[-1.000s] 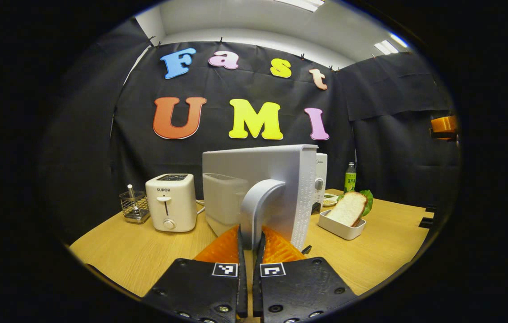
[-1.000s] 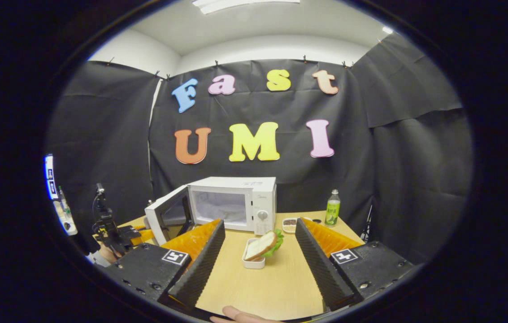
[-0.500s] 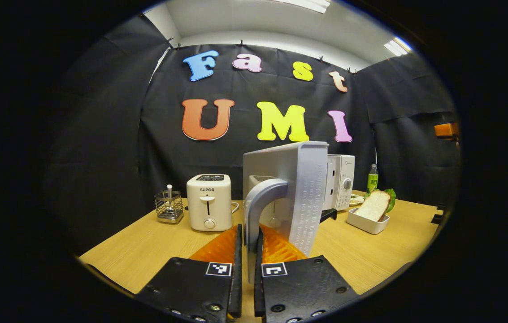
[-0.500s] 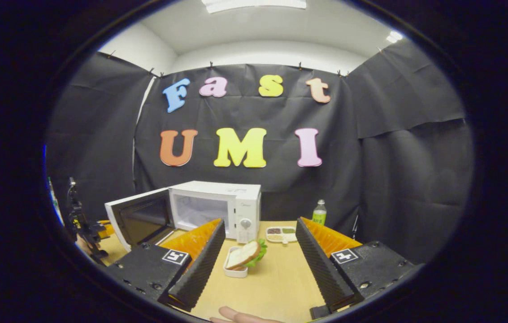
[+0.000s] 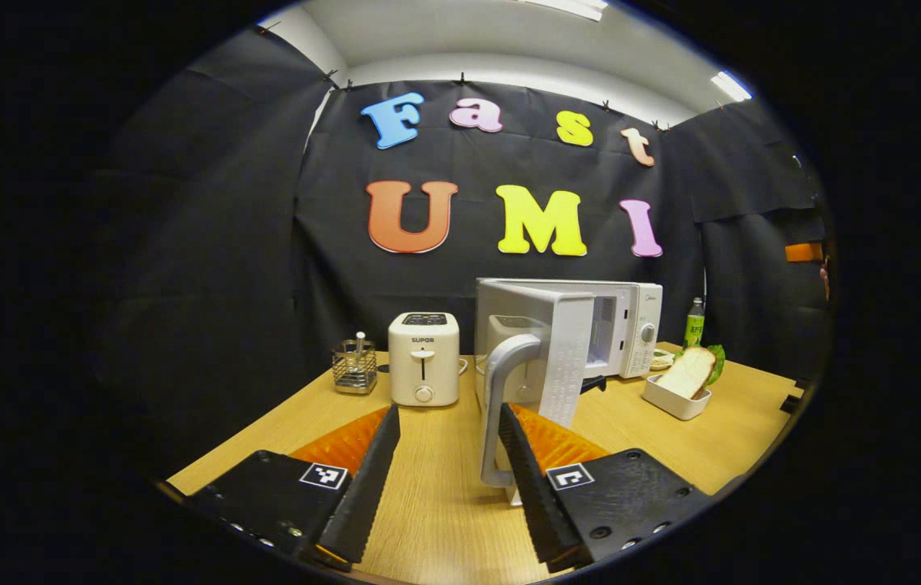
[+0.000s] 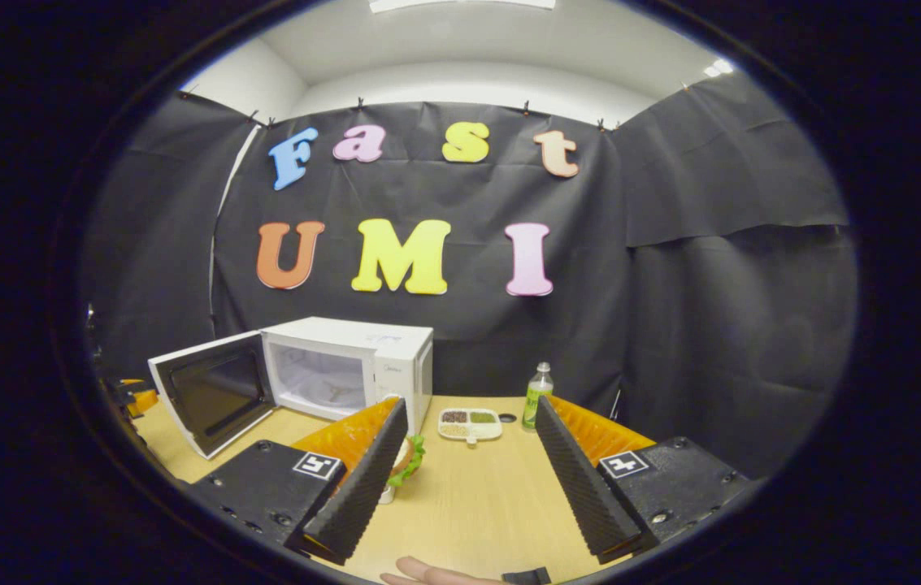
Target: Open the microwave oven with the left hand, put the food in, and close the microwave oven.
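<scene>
Wooden table (image 5: 444, 487) in a black-draped booth, microwave oven (image 6: 346, 370) standing with its door (image 6: 212, 390) swung wide.

The left gripper (image 5: 448, 422) is released, fingers spread; the door handle (image 5: 501, 406) stands between them, just beside its right finger. Bare table lies ahead on its left, up to the toaster (image 5: 424, 357). The sandwich (image 5: 692, 370) sits in its white dish ahead to the right. The right gripper (image 6: 468, 422) is spread wide over open table, the sandwich peeking past its left finger.
</scene>
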`<state>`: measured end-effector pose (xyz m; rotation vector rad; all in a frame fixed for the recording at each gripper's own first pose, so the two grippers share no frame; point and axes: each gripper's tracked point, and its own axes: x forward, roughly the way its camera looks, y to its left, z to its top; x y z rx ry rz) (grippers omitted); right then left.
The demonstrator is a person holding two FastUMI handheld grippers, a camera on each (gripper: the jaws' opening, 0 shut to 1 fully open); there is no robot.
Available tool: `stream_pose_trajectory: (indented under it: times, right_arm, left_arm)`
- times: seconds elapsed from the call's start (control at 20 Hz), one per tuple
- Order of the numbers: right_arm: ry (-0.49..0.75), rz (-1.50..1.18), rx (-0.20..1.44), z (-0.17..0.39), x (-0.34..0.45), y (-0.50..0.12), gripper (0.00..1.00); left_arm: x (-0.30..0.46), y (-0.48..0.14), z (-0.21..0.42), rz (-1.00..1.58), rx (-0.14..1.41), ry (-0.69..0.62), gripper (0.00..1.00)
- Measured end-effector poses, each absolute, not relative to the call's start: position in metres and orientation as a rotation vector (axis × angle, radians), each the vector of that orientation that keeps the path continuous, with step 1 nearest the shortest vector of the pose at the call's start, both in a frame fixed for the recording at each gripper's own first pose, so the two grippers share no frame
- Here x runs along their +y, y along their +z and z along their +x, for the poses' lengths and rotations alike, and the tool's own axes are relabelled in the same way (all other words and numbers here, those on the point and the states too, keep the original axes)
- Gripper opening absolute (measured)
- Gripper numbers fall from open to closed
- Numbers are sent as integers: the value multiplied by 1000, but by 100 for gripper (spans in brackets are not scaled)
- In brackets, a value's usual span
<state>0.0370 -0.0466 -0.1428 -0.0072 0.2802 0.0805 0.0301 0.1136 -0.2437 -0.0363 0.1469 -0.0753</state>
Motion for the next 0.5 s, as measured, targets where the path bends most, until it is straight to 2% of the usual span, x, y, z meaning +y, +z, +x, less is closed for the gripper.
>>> stream_pose_trajectory:
  times: [0.05, 0.1, 0.15, 0.2, 0.25, 0.3, 0.35, 0.4, 0.45, 0.5]
  right_arm:
    - [106, -6, 322, 47, -45, -152, 100]
    - [142, -1, 367, 56, -39, -160, 93]
    - [176, 3, 411, 65, -33, -168, 93]
    - [209, 6, 458, 74, -27, -178, 93]
    - [244, 12, 500, 83, -22, -188, 93]
    - [287, 14, 557, 91, -14, -199, 93]
    - [310, 34, 608, 101, -10, -208, 93]
    - [338, 74, 673, 110, -3, -219, 100]
    - [378, 118, 727, 116, 7, -226, 100]
    - [418, 163, 797, 124, 17, -237, 100]
  left_arm:
    - [118, -236, 24, -37, 148, -37, 66]
    - [122, -228, 19, -31, 154, -6, 82]
    - [125, -217, 13, -19, 151, 30, 86]
    - [125, -204, 7, -11, 145, 51, 88]
    - [120, -191, 2, -12, 139, 58, 73]
    - [115, -179, -3, -22, 135, 66, 88]
    - [111, -167, -8, -36, 126, 69, 89]
    - [105, -154, -10, -54, 118, 72, 90]
    - [98, -142, -13, -75, 109, 69, 85]
    - [91, -130, -15, -89, 100, 64, 87]
